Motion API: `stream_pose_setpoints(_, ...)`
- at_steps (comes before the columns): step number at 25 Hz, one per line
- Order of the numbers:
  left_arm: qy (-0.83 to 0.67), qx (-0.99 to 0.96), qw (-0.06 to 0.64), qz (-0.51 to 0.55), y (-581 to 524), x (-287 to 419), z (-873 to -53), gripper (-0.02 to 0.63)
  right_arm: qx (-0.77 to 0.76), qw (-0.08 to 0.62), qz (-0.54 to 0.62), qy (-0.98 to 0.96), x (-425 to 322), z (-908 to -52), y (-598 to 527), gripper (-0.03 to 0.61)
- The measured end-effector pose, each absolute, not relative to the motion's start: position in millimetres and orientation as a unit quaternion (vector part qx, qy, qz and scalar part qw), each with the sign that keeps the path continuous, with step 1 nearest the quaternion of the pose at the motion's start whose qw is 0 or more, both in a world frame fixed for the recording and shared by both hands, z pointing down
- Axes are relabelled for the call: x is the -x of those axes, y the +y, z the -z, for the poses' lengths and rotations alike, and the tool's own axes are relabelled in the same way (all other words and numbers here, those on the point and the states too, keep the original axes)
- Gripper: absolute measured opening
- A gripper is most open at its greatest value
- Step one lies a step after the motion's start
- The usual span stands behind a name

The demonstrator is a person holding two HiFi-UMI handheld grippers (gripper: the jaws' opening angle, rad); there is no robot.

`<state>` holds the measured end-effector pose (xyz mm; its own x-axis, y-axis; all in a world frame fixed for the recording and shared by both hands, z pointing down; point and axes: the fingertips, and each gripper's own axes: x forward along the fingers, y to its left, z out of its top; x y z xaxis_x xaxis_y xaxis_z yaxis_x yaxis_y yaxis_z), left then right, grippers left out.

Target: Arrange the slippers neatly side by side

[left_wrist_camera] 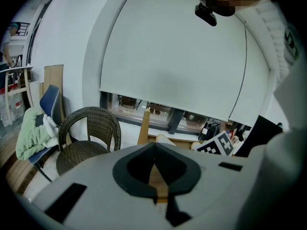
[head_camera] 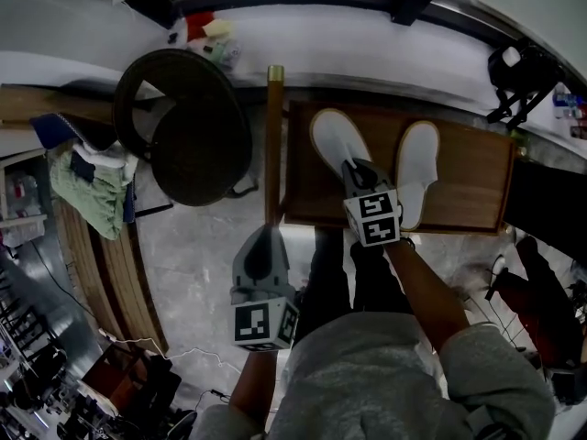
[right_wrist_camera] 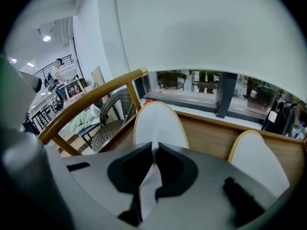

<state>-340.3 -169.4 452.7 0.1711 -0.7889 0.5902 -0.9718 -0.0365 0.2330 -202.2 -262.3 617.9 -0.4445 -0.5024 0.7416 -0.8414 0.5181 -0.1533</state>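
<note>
Two white slippers lie on a low wooden table (head_camera: 472,177). The left slipper (head_camera: 332,137) (right_wrist_camera: 160,123) is angled with its toe to the far left. The right slipper (head_camera: 418,163) (right_wrist_camera: 256,159) points straight away, a gap apart from it. My right gripper (head_camera: 363,174) (right_wrist_camera: 153,150) is at the left slipper's near end, shut on its white upper, which shows between the jaws. My left gripper (head_camera: 265,235) (left_wrist_camera: 154,150) hangs over the floor in front of the table's left corner, shut with nothing in it.
A wooden rail (head_camera: 273,145) stands along the table's left edge. A dark wicker chair (head_camera: 197,131) sits to the left, and beyond it a blue chair with green cloth (head_camera: 92,186). A window ledge (head_camera: 367,35) runs behind. The person's legs stand in front of the table.
</note>
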Motion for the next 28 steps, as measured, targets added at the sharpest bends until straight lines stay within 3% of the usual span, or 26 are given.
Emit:
stream_pose_setpoints(15,-0.605,-0.738,0.261,-0.148,-174,273,-420,0.015,-0.461,0.225,-0.291,-0.808,145,-534,-277,0.038)
stream_pose_setpoints(22,-0.576,-0.762,0.253,-0.153,-177,215,-410,0.015,-0.505,0.177,-0.286,-0.795,78,-490,-274,0.038)
stream_pose_setpoints(28,-0.55,-0.783,0.244,-0.157,-177,156,-409,0.015,-0.544,0.176,-0.284,-0.77,-1,-488,-260,0.038)
